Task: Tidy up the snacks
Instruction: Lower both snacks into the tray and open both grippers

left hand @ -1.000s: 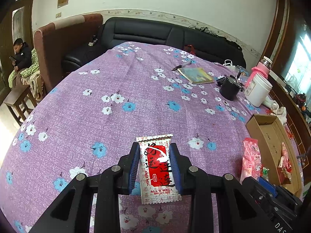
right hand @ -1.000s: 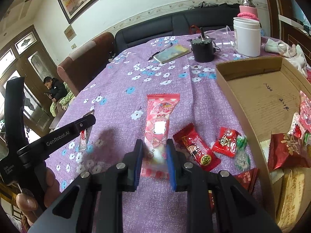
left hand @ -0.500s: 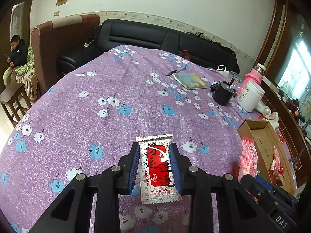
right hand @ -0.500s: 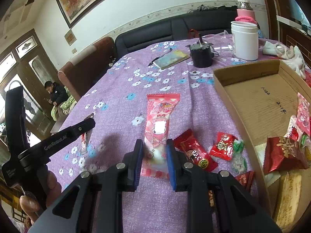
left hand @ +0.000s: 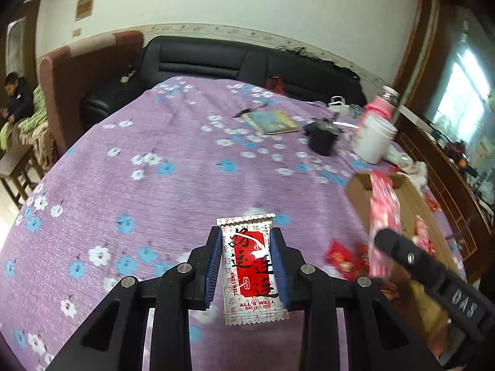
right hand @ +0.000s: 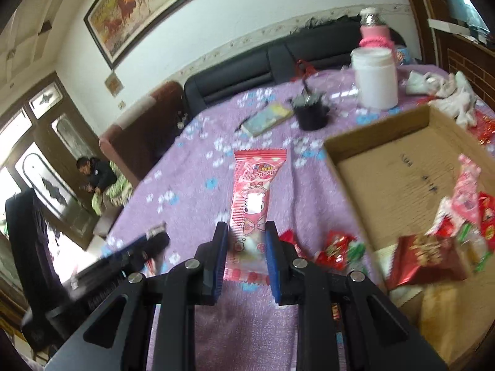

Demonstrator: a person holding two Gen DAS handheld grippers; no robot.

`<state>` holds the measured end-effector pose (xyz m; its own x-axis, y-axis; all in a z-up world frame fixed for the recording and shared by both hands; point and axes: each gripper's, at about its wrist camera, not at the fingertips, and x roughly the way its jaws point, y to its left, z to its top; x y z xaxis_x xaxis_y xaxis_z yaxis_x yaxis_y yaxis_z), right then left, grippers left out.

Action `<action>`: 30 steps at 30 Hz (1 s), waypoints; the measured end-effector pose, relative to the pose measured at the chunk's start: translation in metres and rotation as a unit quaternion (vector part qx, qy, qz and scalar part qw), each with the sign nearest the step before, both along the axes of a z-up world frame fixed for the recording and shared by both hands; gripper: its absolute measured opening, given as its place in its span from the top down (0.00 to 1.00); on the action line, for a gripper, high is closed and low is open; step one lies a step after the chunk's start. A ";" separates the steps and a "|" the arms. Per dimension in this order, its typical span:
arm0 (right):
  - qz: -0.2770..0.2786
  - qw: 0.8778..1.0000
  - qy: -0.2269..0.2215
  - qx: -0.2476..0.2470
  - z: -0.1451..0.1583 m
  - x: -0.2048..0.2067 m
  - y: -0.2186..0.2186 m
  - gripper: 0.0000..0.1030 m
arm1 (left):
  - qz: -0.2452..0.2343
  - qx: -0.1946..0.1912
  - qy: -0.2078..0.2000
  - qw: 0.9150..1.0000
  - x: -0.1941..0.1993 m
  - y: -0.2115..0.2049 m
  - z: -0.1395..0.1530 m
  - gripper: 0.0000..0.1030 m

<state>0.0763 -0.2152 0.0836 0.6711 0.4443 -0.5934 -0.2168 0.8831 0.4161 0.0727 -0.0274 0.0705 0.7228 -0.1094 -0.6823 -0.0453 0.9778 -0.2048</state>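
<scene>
My left gripper (left hand: 246,241) is shut on a white and red snack packet (left hand: 250,269), held upright above the purple flowered tablecloth (left hand: 154,191). My right gripper (right hand: 246,235) is shut on a long pink snack packet (right hand: 253,201), lifted off the cloth. That pink packet (left hand: 383,213) shows blurred in the left wrist view, beside the right gripper's black body (left hand: 427,275). An open cardboard box (right hand: 396,179) lies to the right, with several red and pink snack packets (right hand: 433,250) in its near end. Loose red candies (right hand: 337,247) lie on the cloth beside the box.
At the far side of the table stand a white tub (right hand: 376,77), a pink bottle (right hand: 372,31), a black pot (right hand: 311,114) and a yellow booklet (right hand: 267,117). White cloth (right hand: 442,89) lies behind the box. A black sofa (left hand: 247,65) and a seated person (left hand: 17,99) are beyond.
Both grippers have risen with their packets held. The pink packet has come up off the cloth, and the box now sits nearer in both views.
</scene>
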 end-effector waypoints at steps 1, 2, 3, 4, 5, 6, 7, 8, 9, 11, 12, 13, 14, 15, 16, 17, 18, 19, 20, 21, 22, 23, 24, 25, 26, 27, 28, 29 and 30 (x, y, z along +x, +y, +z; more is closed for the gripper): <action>-0.002 1.000 -0.002 0.004 0.005 -0.001 -0.005 0.78 | -0.009 -0.001 -0.002 1.000 -0.002 -0.008 0.005 0.69; -0.006 1.000 -0.004 0.009 0.010 -0.003 -0.011 0.78 | -0.017 -0.002 -0.004 1.000 -0.004 -0.016 0.010 0.69; -0.013 1.000 -0.006 0.013 0.016 -0.005 -0.021 0.78 | -0.024 -0.001 -0.006 1.000 -0.006 -0.023 0.015 0.69; -0.015 1.000 -0.007 0.013 0.019 -0.005 -0.026 0.78 | -0.034 0.001 -0.009 0.999 -0.008 -0.033 0.021 0.69; -0.015 1.000 -0.009 0.011 0.024 -0.007 -0.035 0.78 | -0.041 0.003 -0.012 0.999 -0.009 -0.041 0.025 0.69; -0.015 1.000 -0.009 0.008 0.026 -0.007 -0.041 0.78 | -0.052 0.003 -0.014 0.999 -0.010 -0.052 0.029 0.69; -0.018 1.000 -0.006 0.004 0.027 -0.008 -0.051 0.78 | -0.065 0.000 -0.014 0.998 -0.011 -0.063 0.033 0.69; -0.020 1.000 -0.003 -0.001 0.027 -0.008 -0.061 0.78 | -0.073 -0.001 -0.014 0.997 -0.010 -0.072 0.035 0.69; -0.023 1.000 0.001 -0.006 0.026 -0.008 -0.068 0.78 | -0.083 -0.003 -0.014 0.996 -0.010 -0.082 0.037 0.69; -0.036 0.999 0.004 -0.017 0.021 -0.009 -0.087 0.78 | -0.111 -0.016 -0.007 0.994 -0.009 -0.110 0.038 0.69; -0.051 0.999 0.005 -0.017 0.016 -0.009 -0.103 0.78 | -0.120 -0.020 -0.004 0.993 -0.008 -0.120 0.037 0.69; -0.060 0.998 0.006 -0.013 0.011 -0.009 -0.114 0.78 | -0.131 -0.023 -0.001 0.991 -0.008 -0.132 0.036 0.69; -0.072 0.997 0.011 -0.007 0.006 -0.009 -0.127 0.78 | -0.142 -0.024 0.002 0.989 -0.007 -0.146 0.033 0.69; -0.081 0.996 0.019 0.000 -0.002 -0.006 -0.139 0.78 | -0.157 -0.022 0.008 0.987 -0.006 -0.163 0.030 0.69; -0.090 0.996 0.028 0.004 -0.008 -0.003 -0.150 0.78 | -0.165 -0.020 0.012 0.986 -0.006 -0.174 0.028 0.69; -0.096 0.995 0.035 0.006 -0.010 0.000 -0.156 0.78 | -0.175 -0.013 0.016 0.984 -0.004 -0.190 0.024 0.69; -0.101 0.994 0.037 0.011 -0.011 0.001 -0.163 0.78 | -0.181 -0.008 0.019 0.983 -0.003 -0.201 0.022 0.70; -0.108 0.993 0.035 0.012 -0.011 0.002 -0.168 0.78 | -0.188 -0.004 0.021 0.982 -0.001 -0.212 0.019 0.69; -0.113 0.993 0.036 0.006 -0.012 0.001 -0.171 0.78 | -0.193 -0.004 0.023 0.981 0.001 -0.220 0.016 0.69; -0.122 0.992 0.039 -0.002 -0.014 0.002 -0.173 0.78 | -0.193 -0.001 0.025 0.981 0.002 -0.225 0.013 0.69; -0.127 0.991 0.046 -0.005 -0.018 0.004 -0.176 0.78 | -0.194 0.000 0.027 0.981 0.003 -0.230 0.010 0.69; -0.129 0.990 0.052 -0.005 -0.019 0.005 -0.178 0.78 | -0.196 0.000 0.031 0.980 0.005 -0.235 0.005 0.69; -0.131 0.989 0.061 -0.004 -0.023 0.007 -0.180 0.78 | -0.196 0.003 0.034 0.980 0.006 -0.240 0.000 0.70; -0.134 0.989 0.066 -0.004 -0.026 0.008 -0.182 0.78 | -0.196 0.006 0.034 0.980 0.006 -0.242 -0.004 0.70; -0.136 0.988 0.071 -0.006 -0.027 0.009 -0.183 0.78 | -0.196 0.012 0.035 0.980 0.005 -0.245 -0.010 0.70; -0.139 0.988 0.071 -0.009 -0.028 0.009 -0.184 0.78 | -0.196 0.017 0.034 0.980 0.005 -0.246 -0.013 0.70; -0.141 0.987 0.071 -0.010 -0.028 0.010 -0.185 0.78 | -0.196 0.024 0.028 0.980 0.002 -0.248 -0.016 0.70; -0.145 0.987 0.071 -0.015 -0.029 0.009 -0.185 0.78 | -0.197 0.032 0.019 0.980 0.000 -0.249 -0.016 0.70; -0.148 0.986 0.071 -0.019 -0.030 0.009 -0.185 0.78 | -0.198 0.039 0.013 0.979 -0.003 -0.251 -0.016 0.70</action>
<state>0.0851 -0.4004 0.0537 0.6767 0.2164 -0.7037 0.1116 0.9146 0.3886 0.0701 -0.2779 0.0543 0.6167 -0.3245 -0.7172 0.3367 0.9323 -0.1323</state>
